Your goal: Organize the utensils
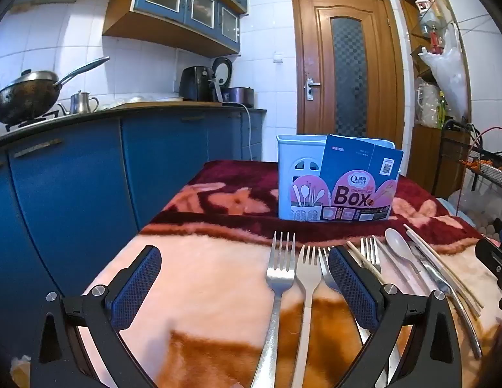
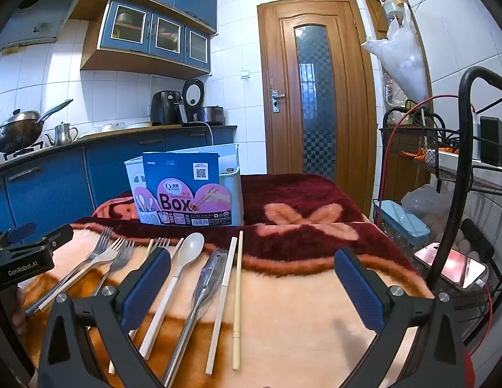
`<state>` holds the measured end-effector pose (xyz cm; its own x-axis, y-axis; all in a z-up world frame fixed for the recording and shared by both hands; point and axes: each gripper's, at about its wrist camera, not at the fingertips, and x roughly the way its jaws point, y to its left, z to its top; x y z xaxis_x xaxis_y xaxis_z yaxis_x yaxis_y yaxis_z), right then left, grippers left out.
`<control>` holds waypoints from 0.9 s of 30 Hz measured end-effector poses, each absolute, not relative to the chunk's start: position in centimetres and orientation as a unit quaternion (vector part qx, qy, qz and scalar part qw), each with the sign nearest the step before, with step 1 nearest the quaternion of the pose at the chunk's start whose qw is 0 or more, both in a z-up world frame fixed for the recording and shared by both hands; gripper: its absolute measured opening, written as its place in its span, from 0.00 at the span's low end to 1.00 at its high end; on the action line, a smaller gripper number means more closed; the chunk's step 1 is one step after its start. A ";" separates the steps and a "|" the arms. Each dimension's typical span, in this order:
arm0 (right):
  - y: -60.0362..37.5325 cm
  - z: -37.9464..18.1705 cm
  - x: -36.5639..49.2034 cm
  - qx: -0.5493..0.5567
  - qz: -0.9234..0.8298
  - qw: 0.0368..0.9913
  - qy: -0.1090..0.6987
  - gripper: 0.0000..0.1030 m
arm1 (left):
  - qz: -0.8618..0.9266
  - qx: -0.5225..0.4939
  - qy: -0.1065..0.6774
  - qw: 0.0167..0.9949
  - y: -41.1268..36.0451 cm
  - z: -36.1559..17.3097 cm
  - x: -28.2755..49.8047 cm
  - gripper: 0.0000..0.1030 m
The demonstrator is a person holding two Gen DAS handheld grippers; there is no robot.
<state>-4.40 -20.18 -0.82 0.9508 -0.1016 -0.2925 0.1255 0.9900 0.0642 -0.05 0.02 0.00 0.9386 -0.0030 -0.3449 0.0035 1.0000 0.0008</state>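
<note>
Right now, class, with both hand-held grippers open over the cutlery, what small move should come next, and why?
Probably lower the right hand-held gripper around the white spoon: it is open and empty, and the holder stands behind.

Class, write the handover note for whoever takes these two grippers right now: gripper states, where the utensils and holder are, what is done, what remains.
Left gripper: open, empty, low over the blanket, with the metal fork and white-handled fork between its fingers.
Right gripper: open, empty, over the white spoon, metal spoon and two chopsticks.
All utensils lie in a row on the blanket.
Chopsticks box holder stands behind them, with its cardboard label on.
Done: nothing visibly sorted.
Left: move every utensil into the holder.
</note>
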 end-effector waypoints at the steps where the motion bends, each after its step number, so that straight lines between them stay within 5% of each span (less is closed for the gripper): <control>1: -20.2 -0.8 -4.4 0.041 -0.058 0.987 0.146 1.00 | -0.002 0.001 0.176 0.984 0.0 0.0 -0.1 1.00; 27: -20.1 -0.9 -4.4 0.039 -0.058 0.987 0.147 1.00 | -0.001 0.003 0.177 0.984 0.0 0.0 0.0 1.00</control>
<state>-4.37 -20.14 -0.92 0.9500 -0.1029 -0.2948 0.1257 0.9903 0.0595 -0.05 0.01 0.01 0.9370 0.0000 -0.3492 0.0020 1.0000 0.0056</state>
